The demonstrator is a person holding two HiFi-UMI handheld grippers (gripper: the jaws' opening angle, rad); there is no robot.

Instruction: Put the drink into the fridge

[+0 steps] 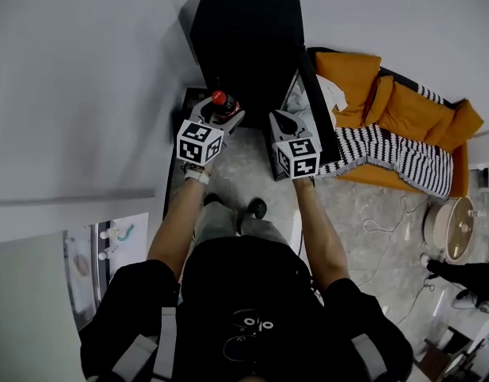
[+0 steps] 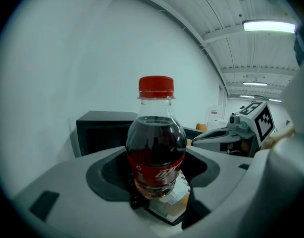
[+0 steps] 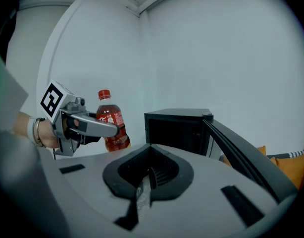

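Note:
A small cola bottle (image 2: 156, 143) with a red cap (image 1: 220, 98) stands upright in my left gripper (image 1: 222, 111), which is shut on its lower body. It hangs just in front of the black fridge (image 1: 244, 38), near the left side of the opening. The fridge door (image 1: 316, 102) stands open to the right. My right gripper (image 1: 280, 119) is beside the left one, close to the open door, with its jaws shut and nothing in them. From the right gripper view the bottle (image 3: 110, 120) and left gripper (image 3: 87, 125) are left of the dark fridge opening (image 3: 177, 130).
An orange sofa (image 1: 404, 102) with a striped blanket (image 1: 396, 153) sits right of the fridge. White cables (image 1: 388, 221) and a round appliance (image 1: 451, 229) lie on the floor at the right. A white wall (image 1: 85, 94) runs along the left.

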